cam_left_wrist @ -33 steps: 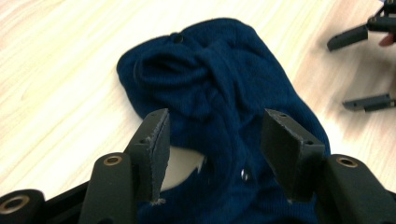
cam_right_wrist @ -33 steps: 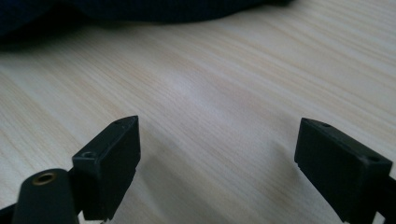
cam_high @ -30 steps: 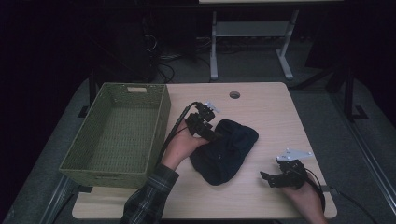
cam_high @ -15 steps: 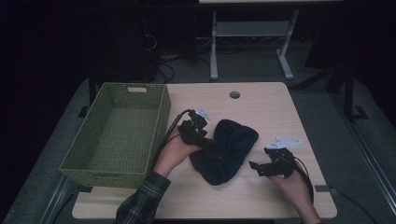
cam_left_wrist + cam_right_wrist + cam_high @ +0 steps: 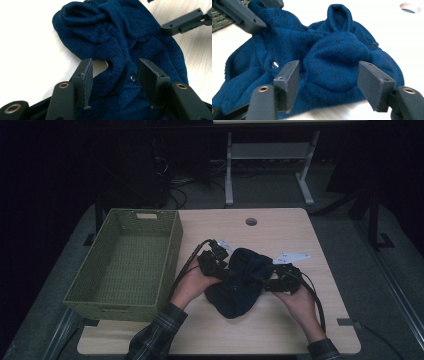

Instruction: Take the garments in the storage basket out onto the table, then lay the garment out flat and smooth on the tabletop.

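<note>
Along the worktop's (image 5: 300, 227) left edge stands your green woven basket (image 5: 125, 265), its inside bare; just right of it your left hand (image 5: 192, 282) holds the left gripper (image 5: 223, 270) against the near-left side of the dark blue knitted garment (image 5: 240, 280), which lies crumpled near the middle of the worktop, toward the front edge; in the left gripper view its fingers (image 5: 85, 80) stand apart with a fold of knit between them, though whether they press it is hard to judge; at the garment's right side your right gripper (image 5: 272, 282) likewise has its fingers (image 5: 287, 82) spread wide around a rounded bulge of fabric, not clamped; a small metal snap (image 5: 275, 64) shows on the knit.
</note>
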The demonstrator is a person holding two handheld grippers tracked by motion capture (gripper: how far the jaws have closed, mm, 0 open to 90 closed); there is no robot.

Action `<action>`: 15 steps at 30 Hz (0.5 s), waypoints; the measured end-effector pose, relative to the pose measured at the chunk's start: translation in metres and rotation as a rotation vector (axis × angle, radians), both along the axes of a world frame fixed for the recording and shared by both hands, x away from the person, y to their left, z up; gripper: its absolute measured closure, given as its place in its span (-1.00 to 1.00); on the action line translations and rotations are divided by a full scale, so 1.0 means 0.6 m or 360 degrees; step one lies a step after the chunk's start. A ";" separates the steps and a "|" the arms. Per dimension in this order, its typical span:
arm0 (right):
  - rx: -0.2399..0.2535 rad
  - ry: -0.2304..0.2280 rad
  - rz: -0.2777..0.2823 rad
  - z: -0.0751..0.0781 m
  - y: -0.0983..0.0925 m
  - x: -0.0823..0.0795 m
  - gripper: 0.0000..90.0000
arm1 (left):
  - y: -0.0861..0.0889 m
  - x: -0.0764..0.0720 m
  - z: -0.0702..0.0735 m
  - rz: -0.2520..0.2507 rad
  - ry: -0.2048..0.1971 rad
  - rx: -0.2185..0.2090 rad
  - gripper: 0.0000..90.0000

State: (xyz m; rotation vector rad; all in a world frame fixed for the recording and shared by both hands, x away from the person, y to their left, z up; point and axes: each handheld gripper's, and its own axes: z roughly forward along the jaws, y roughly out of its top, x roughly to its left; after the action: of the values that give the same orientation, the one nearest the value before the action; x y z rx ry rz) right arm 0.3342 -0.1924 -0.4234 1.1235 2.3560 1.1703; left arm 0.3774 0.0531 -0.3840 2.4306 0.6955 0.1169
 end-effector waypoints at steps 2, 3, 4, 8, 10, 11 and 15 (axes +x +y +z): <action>-0.0011 0.0026 0.0023 -0.001 0.008 0.008 -0.17 | -0.001 0.001 -0.002 -0.0002 0.0001 0.0008 0.05; -0.0011 0.0025 0.0029 -0.001 0.014 0.012 -0.13 | -0.001 0.002 -0.003 0.0002 0.0001 0.0005 0.05; -0.0012 0.0021 0.0044 -0.001 0.017 0.015 -0.08 | 0.000 0.003 -0.004 -0.0001 0.0004 0.0007 0.05; -0.0031 0.0033 0.0061 -0.007 0.035 0.025 -0.01 | 0.002 0.006 -0.007 0.0008 0.0003 0.0002 0.09; -0.0059 0.0046 0.0066 -0.014 0.041 0.028 0.05 | 0.002 0.008 -0.009 0.0012 0.0006 0.0007 0.13; -0.0074 0.0047 0.0065 -0.016 0.043 0.029 0.09 | 0.002 0.008 -0.010 0.0013 0.0007 0.0005 0.16; -0.0143 0.0058 0.0068 -0.026 0.046 0.031 0.31 | 0.002 0.009 -0.015 0.0013 0.0014 0.0015 0.40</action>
State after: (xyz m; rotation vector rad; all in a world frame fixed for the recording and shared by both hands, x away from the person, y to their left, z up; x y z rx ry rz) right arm 0.3530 -0.1651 -0.4392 1.0787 2.4448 1.0551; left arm 0.3830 0.0540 -0.3929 2.4386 0.7100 0.1132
